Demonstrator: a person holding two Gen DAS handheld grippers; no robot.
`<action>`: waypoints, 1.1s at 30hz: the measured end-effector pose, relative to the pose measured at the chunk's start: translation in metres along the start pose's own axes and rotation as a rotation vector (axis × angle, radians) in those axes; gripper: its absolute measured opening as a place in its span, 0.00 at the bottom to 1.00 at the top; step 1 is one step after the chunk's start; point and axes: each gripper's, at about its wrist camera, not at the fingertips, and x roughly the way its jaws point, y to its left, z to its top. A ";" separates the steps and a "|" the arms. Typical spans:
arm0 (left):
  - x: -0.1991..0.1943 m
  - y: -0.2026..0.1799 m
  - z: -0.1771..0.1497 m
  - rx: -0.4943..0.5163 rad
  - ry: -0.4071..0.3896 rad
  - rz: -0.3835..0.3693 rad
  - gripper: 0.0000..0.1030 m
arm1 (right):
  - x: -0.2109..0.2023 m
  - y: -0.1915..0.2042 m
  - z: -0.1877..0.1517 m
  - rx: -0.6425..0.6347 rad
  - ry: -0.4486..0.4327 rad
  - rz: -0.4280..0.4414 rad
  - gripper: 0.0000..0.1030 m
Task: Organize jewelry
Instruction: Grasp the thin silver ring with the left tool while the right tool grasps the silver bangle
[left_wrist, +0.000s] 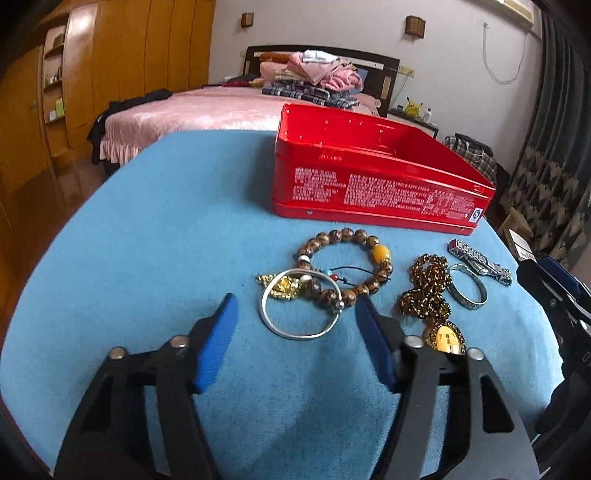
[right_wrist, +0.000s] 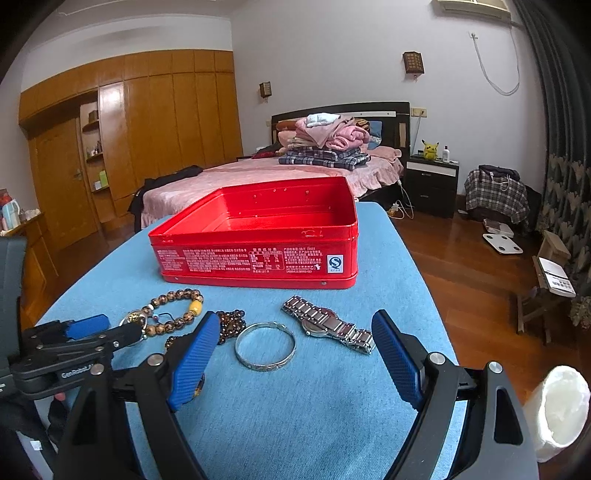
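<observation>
— Both tools are seen low in their own views. How are they set?

— Left tool (left_wrist: 293, 314) is shown with its blue pads parted about halfway, and nothing is pressed between them; a plain silver bangle (left_wrist: 300, 304) is framed in the gap at centre frame, with the right pad close beside its rim. Right tool (right_wrist: 291, 354) is held wide, nothing gripped, and an engraved silver bangle (right_wrist: 266, 345) is seen between its pads at lower centre, lying flat on the surface.

— What is laid out, from the largest down?

— A blue-covered surface (left_wrist: 166, 229) is spread across both views. A red tin box (left_wrist: 376, 177), open-topped, is placed at its far side, upper centre right in the left view. In front of it a brown bead bracelet (left_wrist: 347, 258) with one yellow bead is draped partly over the plain bangle, and a gold ornament (left_wrist: 282, 288) is tucked under that bangle's left edge. To the right, a dark beaded necklace (left_wrist: 424, 291) with an oval gold pendant (left_wrist: 447, 338) is heaped. A metal wristwatch (right_wrist: 328, 325) is stretched out right of the engraved bangle, just apart from it.
</observation>
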 end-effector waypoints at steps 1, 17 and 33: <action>0.002 0.001 -0.001 -0.004 0.010 -0.003 0.50 | 0.000 0.000 0.000 0.000 0.000 0.001 0.80; 0.004 -0.012 -0.002 0.014 0.029 0.022 0.47 | 0.002 0.004 -0.001 -0.022 0.015 0.002 0.80; -0.016 -0.014 -0.001 -0.009 -0.079 0.015 0.47 | 0.027 0.008 -0.005 -0.039 0.173 0.020 0.62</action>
